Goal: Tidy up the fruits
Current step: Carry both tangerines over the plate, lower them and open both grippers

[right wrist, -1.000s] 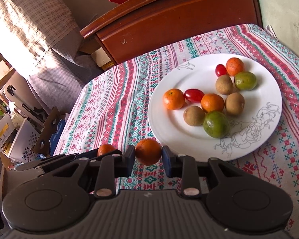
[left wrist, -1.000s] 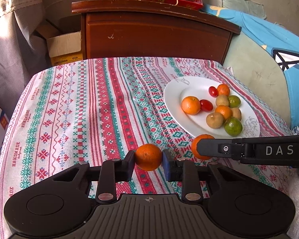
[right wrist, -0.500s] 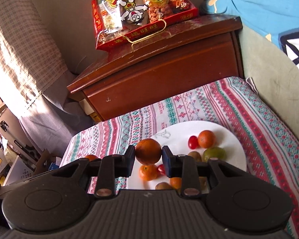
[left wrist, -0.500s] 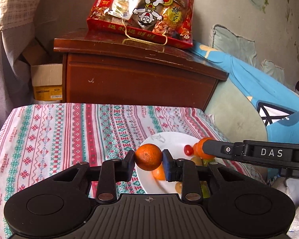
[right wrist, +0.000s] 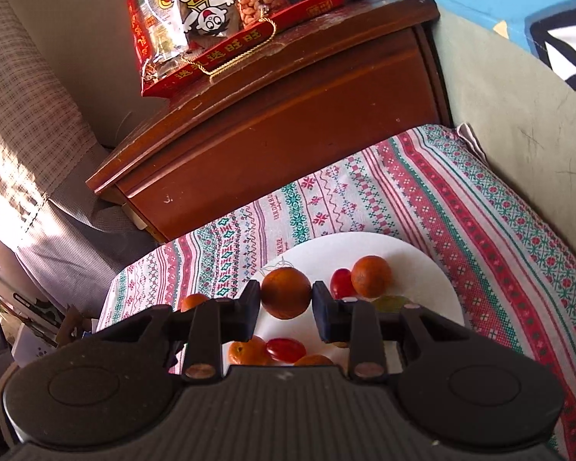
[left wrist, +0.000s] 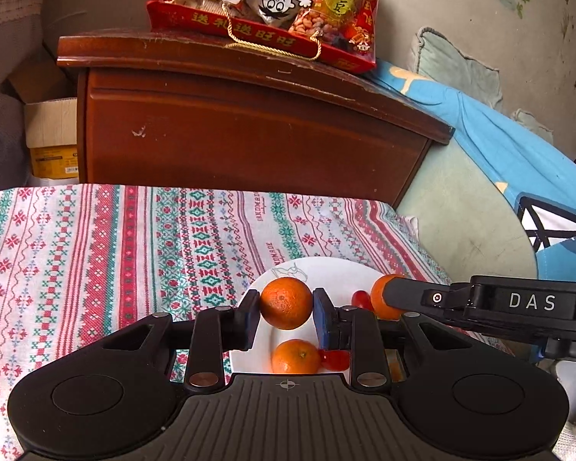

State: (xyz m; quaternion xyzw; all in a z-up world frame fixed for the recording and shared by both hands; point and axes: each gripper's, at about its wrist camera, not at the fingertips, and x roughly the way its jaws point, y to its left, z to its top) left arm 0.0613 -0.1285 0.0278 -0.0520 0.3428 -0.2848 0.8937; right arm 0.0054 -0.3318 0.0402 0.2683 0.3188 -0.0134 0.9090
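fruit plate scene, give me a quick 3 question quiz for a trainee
1. True or false: the left claw is shut on an orange.
2. What does the right claw hold? A) a tomato B) an orange C) nothing
3. Fill in: the red snack bag sits on the wooden ____.

Key: 1 true. 2 B, the orange, held above the white plate. 3 cabinet.
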